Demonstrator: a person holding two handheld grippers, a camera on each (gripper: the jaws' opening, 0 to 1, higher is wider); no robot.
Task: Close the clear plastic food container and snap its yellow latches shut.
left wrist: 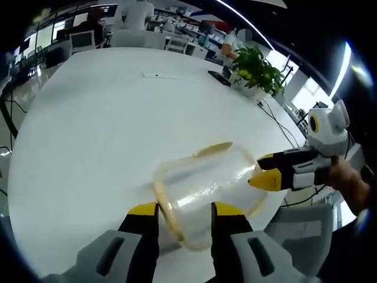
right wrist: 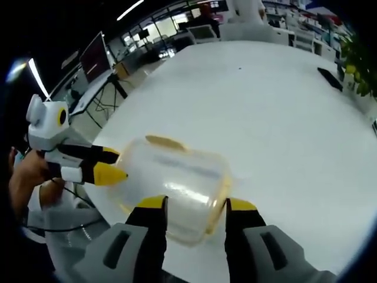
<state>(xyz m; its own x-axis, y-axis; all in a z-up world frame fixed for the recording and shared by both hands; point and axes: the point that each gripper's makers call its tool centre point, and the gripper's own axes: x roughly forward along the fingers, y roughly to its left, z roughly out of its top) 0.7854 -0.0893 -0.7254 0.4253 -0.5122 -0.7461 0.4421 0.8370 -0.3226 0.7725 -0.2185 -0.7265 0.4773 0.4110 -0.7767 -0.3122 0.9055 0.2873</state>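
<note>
The clear plastic container (left wrist: 206,191) with a yellow rim lies near the edge of the white table (left wrist: 88,135). A yellow latch (left wrist: 213,148) sticks out flat on its far side. My left gripper (left wrist: 185,211) stands open, with the container's near end showing between its jaws. My right gripper (left wrist: 263,170) comes in from the right, and its yellow tips reach the container's right end. In the right gripper view the container (right wrist: 177,183) shows between the open jaws of my right gripper (right wrist: 197,205). There the left gripper (right wrist: 111,166) touches the container's left side. Whether either one presses on it is unclear.
A potted plant (left wrist: 256,68), a dark flat device (left wrist: 219,78) and a thin white item (left wrist: 171,75) lie at the table's far side. Chairs and seated people are beyond. A hand (left wrist: 350,183) holds the right gripper. A monitor (right wrist: 97,56) stands off the table's edge.
</note>
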